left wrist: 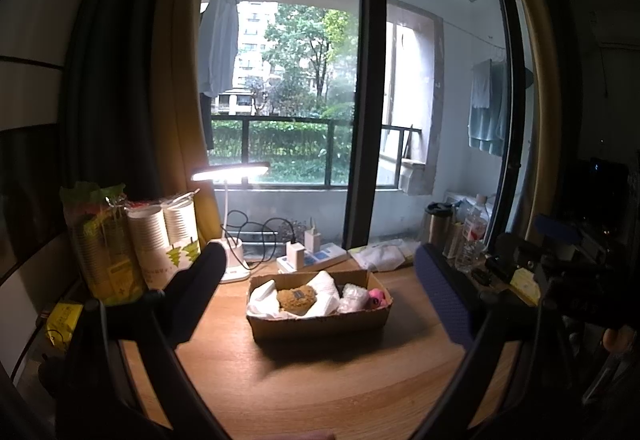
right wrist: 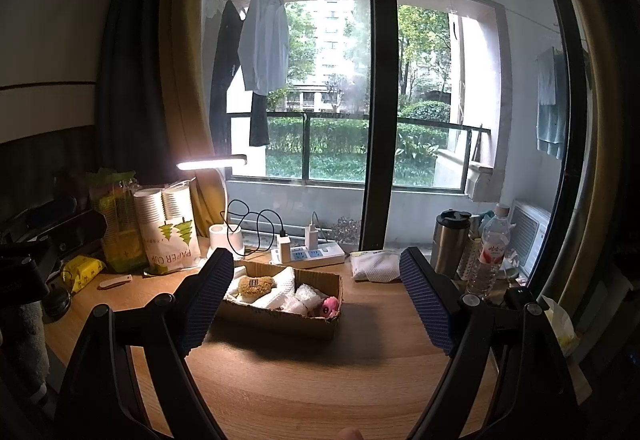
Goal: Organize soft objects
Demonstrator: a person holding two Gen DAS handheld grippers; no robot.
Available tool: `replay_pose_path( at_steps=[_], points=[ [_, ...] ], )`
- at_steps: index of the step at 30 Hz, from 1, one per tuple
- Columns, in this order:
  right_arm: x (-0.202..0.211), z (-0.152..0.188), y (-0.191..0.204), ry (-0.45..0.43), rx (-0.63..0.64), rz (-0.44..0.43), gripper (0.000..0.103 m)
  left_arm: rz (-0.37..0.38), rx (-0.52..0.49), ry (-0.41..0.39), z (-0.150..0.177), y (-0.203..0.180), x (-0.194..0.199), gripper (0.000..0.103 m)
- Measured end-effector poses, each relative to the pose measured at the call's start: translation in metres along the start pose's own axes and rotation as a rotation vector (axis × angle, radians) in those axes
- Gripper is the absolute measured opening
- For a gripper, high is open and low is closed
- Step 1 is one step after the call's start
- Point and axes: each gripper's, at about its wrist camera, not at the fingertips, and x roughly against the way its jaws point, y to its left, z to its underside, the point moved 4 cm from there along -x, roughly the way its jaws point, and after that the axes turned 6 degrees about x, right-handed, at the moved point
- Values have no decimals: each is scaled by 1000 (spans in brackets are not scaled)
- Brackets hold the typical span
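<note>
Both tools gape above bare desk (right wrist: 304, 380) before the cardboard box (left wrist: 320, 320).

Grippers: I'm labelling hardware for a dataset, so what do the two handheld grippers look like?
Both the left gripper and right gripper have black angular linkage arms with round pivot bolts, ending in flat rectangular fingers faced with ribbed dark-blue pads. No cables or markings are visible.

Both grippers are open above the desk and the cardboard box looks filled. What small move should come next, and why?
Probably pull both grippers back and stop. The left gripper and right gripper are open and hold nothing, while the brown plush, white cloths, bubble wrap and pink toy already lie inside the cardboard box.
</note>
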Motion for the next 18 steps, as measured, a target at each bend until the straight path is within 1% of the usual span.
replay_pose_path(
  at_steps=[14,18],
  points=[
    [-3,5,0,8,-1,0,87,5,-4,3,3,0,0,96],
    [-5,7,1,13,0,-2,87,11,-9,20,9,-1,-4,96]
  ],
)
